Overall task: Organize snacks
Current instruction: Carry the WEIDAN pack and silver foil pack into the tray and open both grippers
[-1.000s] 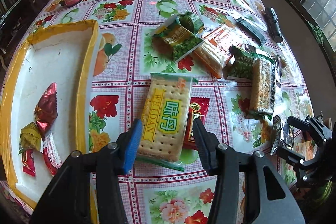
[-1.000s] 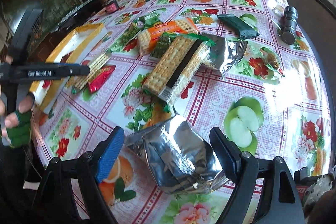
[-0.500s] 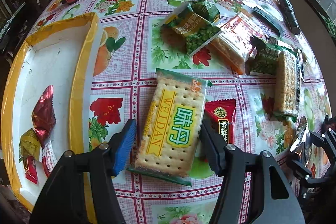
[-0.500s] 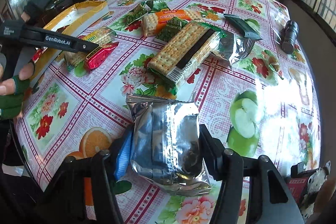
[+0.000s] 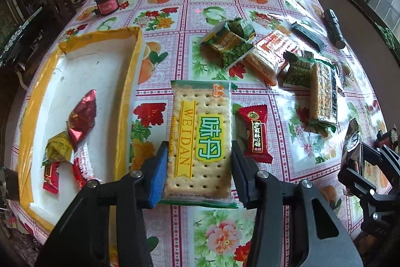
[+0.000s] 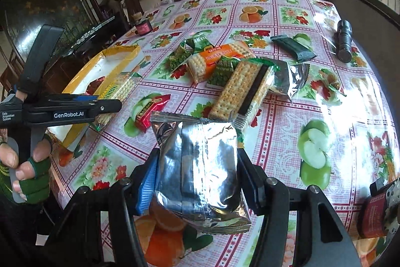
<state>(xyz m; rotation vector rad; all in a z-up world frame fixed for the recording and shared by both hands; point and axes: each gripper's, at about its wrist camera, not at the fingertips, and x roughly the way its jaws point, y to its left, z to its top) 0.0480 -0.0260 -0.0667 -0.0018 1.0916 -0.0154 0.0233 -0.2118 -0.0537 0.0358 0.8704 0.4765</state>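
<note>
My left gripper (image 5: 198, 173) is shut on the WEIDAN cracker pack (image 5: 200, 139) and holds it above the flowered tablecloth. It also shows in the right wrist view (image 6: 115, 94). My right gripper (image 6: 196, 182) is shut on a silver foil snack bag (image 6: 197, 167), lifted off the table. A yellow-rimmed white tray (image 5: 82, 81) at the left holds several wrapped candies (image 5: 81, 119). A red candy bar (image 5: 255, 134) lies right of the cracker pack. Green pea bags (image 5: 230, 46), an orange cracker pack (image 5: 272, 54) and a long cracker pack (image 5: 322, 94) lie in a pile further back.
A jam jar (image 5: 106, 1) stands at the far left of the table. A black flashlight (image 5: 335, 28) and a dark green bar (image 5: 308, 35) lie at the far right. A dark red packet (image 6: 375, 214) sits at the near right table edge.
Both grippers closed on their packs and lifted them: the left on the WEIDAN crackers, the right on the silver bag. Both views rose and tilted up.
</note>
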